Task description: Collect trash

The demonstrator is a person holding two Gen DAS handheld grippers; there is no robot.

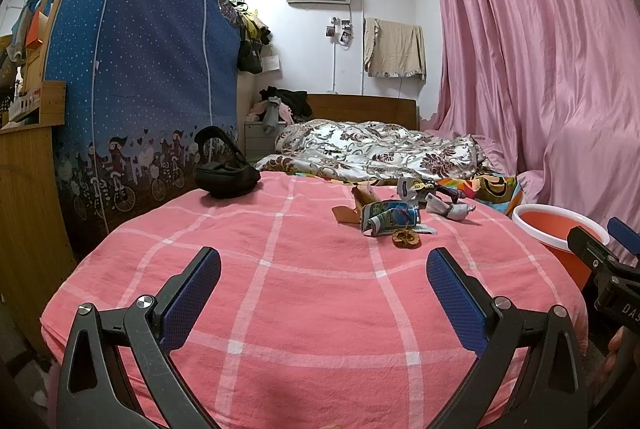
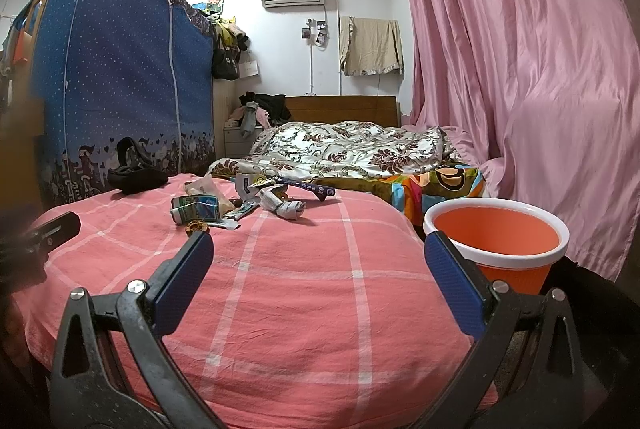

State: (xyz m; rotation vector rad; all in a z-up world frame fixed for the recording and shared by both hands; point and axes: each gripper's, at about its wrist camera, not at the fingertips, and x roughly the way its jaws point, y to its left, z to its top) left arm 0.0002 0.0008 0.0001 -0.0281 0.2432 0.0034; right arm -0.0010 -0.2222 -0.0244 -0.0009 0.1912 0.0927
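A pile of trash lies on the pink checked bedsheet [image 1: 280,293]: a crumpled green-and-white wrapper [image 1: 386,217], a brown scrap [image 1: 406,239], a grey-white crumpled wrapper [image 1: 450,209] and brown paper [image 1: 352,213]. In the right wrist view the same pile shows, with the green wrapper [image 2: 196,209] and the grey-white wrapper [image 2: 284,207]. An orange bin with a white rim [image 2: 500,245] stands beside the bed on the right; it also shows in the left wrist view [image 1: 556,229]. My left gripper [image 1: 323,265] is open and empty, short of the pile. My right gripper [image 2: 318,249] is open and empty.
A black pouch with a strap [image 1: 224,169] lies on the sheet at the far left. A floral quilt [image 1: 372,149] is bunched at the back of the bed. A blue fabric wardrobe [image 1: 140,69] stands left, pink curtains [image 2: 520,49] right.
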